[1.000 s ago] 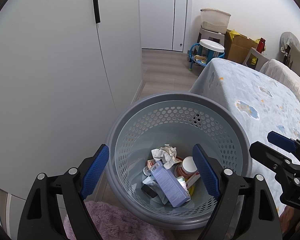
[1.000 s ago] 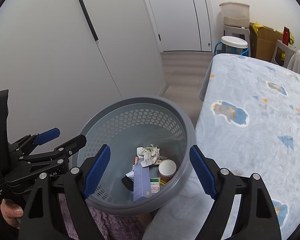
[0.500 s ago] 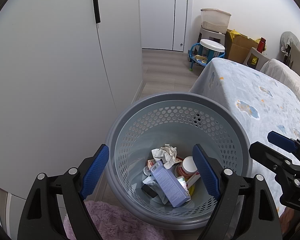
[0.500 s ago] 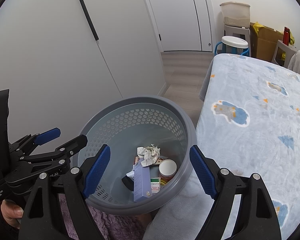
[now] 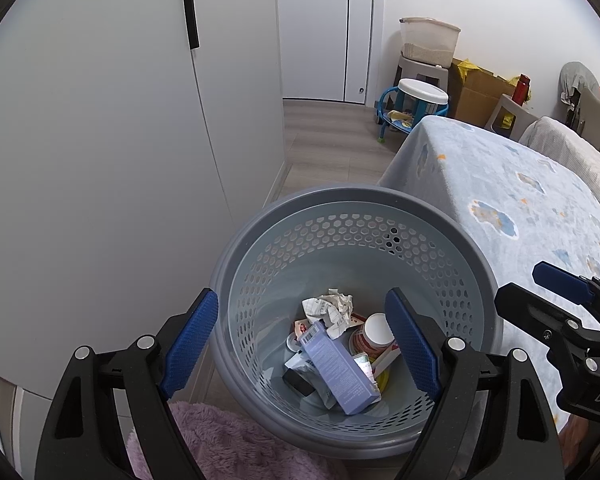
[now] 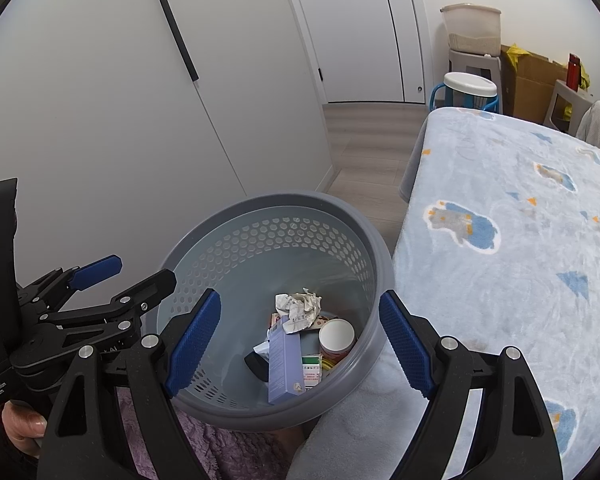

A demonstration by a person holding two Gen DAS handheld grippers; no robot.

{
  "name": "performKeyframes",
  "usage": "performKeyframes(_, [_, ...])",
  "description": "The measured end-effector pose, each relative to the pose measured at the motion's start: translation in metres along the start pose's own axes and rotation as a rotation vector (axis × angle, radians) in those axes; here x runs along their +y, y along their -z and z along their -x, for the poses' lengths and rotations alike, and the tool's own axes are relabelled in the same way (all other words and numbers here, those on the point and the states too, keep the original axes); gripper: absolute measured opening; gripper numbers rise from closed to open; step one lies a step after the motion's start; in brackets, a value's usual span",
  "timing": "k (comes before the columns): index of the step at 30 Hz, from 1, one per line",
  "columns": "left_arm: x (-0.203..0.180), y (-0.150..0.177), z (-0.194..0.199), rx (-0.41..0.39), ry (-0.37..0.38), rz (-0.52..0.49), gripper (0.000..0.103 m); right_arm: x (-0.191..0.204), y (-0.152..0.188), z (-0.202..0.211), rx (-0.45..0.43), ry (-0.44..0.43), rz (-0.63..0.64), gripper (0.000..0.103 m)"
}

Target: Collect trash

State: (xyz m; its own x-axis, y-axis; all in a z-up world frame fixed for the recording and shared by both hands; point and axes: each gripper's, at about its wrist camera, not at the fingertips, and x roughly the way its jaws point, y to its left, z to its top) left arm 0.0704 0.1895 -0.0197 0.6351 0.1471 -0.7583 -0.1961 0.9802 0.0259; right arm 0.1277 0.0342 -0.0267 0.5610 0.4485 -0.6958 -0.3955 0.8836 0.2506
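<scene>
Basket (image 5: 452,240) holds one crumpled paper (image 5: 329,309), one jar (image 5: 374,332); two claws spread apart, empty.

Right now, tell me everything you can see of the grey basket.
The grey basket is round, plastic-looking, with a smooth thick rim and walls pierced by small holes. It stands upright on the floor between the white wardrobe and the bed, which its rim seems to touch. At its bottom lie a crumpled paper, a lilac box, a white-lidded jar and other scraps.
</scene>
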Motion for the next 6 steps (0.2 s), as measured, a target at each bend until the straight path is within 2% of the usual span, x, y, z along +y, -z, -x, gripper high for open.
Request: performKeyframes(6, [-0.0014, 0.0008, 0.0000, 0.000, -0.004, 0.000, 0.082, 0.0020, -0.0002, 0.0000, -0.003, 0.002, 0.000, 0.084])
